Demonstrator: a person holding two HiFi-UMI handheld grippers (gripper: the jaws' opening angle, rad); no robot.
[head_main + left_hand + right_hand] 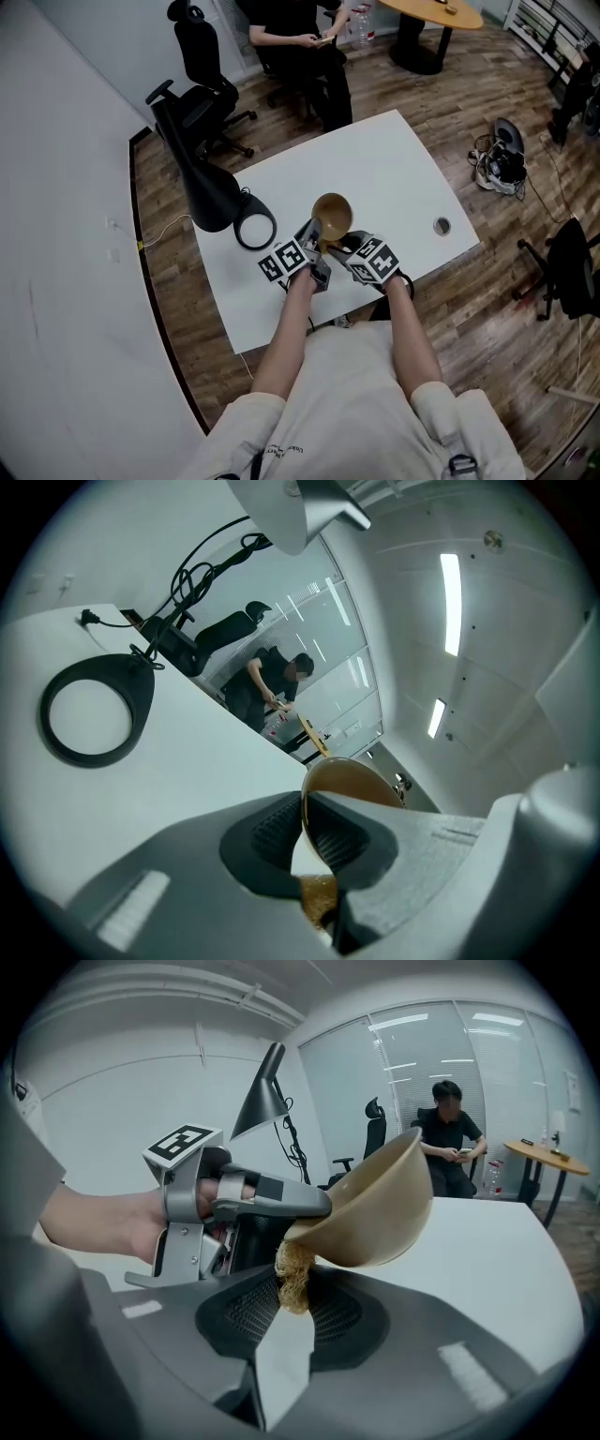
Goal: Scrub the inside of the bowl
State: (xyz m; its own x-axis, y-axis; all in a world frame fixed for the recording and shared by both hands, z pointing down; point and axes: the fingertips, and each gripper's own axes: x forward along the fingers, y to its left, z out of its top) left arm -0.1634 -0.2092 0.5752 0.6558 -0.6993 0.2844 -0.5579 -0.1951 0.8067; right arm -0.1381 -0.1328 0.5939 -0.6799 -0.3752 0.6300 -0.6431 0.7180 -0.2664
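Gripping the bowl (352,780) by its rim, the left claw (305,836) is clenched: one pad sits against the inner wall, the other against the outer wall. A black lamp base (255,230) lies on the worktop (375,169) to the left of this claw, apart from it. The bowl projects forward of the left claw, tilted, and appears to be carried clear of the worktop.

Directly ahead of the right claw (286,1312), a tan fibrous scrub pad (293,1274) is pinched between its jaws. The pad touches the bowl at the rim, just below the left claw's jaw tips. From the right gripper view the outer wall of the bowl faces the right claw, so the pad is judged to be at the edge, not yet inside.

Fault conditions:
- Bowl slip. Cause: the hold is on the rim only, so scrubbing pressure far from the left claw would lever the bowl between the pads and may drop it.
- Pad loss. Cause: only a tuft is pinched, and drag against the wall may pull it free.
- Claw contact. Cause: both claws work close together at the same stretch of rim.
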